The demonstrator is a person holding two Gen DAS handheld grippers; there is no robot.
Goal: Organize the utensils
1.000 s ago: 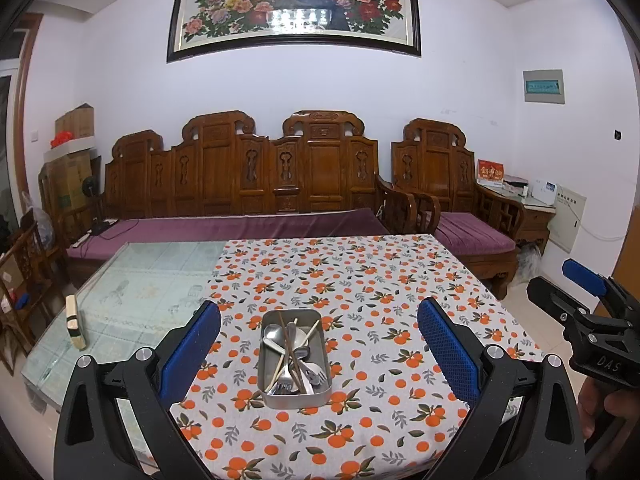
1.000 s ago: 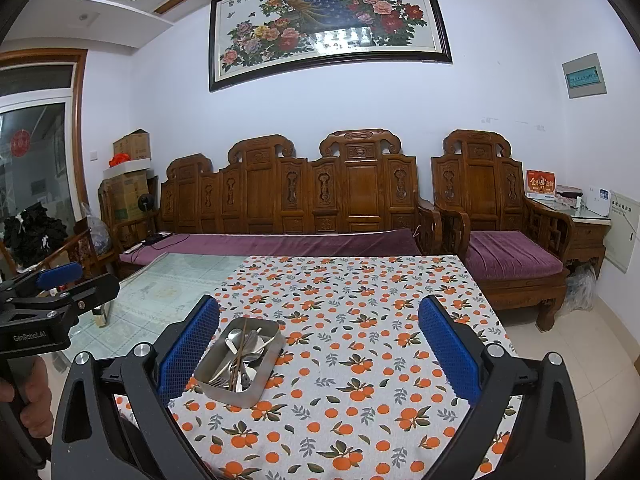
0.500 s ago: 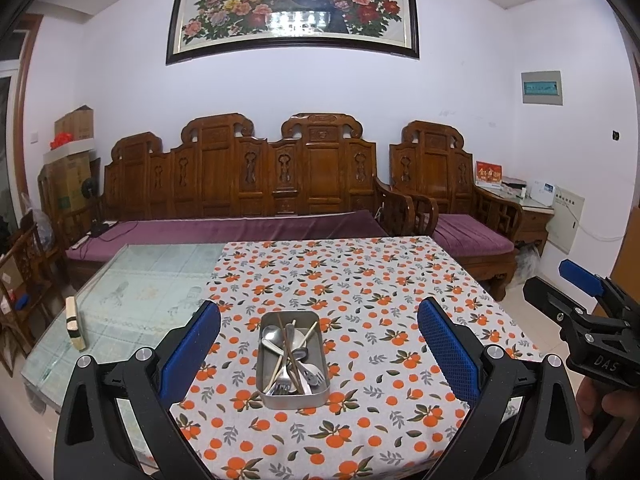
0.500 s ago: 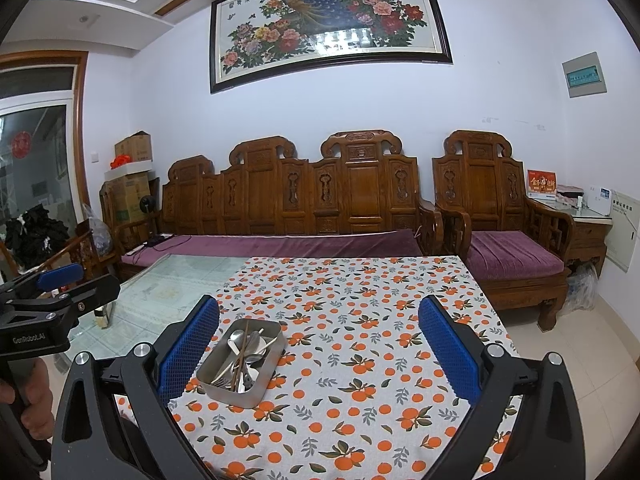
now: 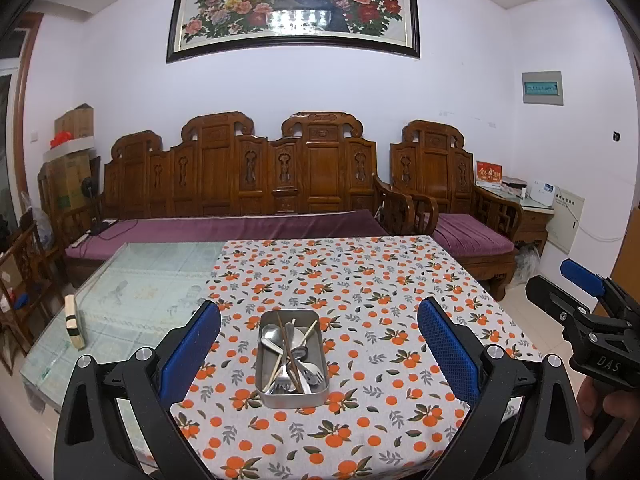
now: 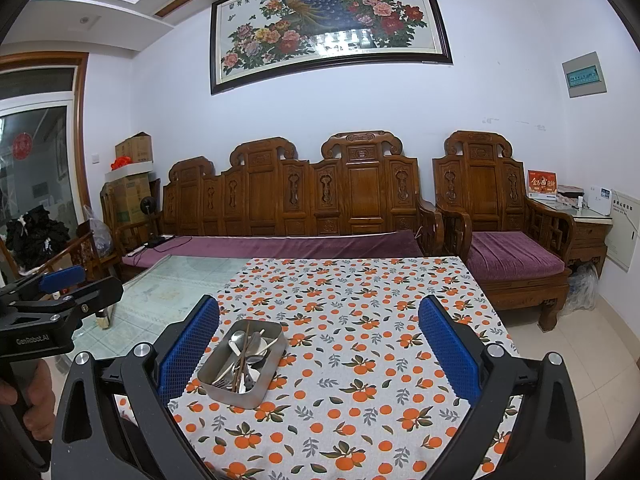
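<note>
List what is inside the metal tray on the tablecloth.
The metal tray holds a jumble of spoons, forks and brown chopsticks. Pieces lower in the pile and the tray floor are covered.

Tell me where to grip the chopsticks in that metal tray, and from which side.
Grip the chopsticks near their far ends, from above. There they lean up toward the far rim of the metal tray, clearer of the spoons; their near ends are buried among the forks. The left gripper is open and lined up with the tray, so probably use that.
</note>
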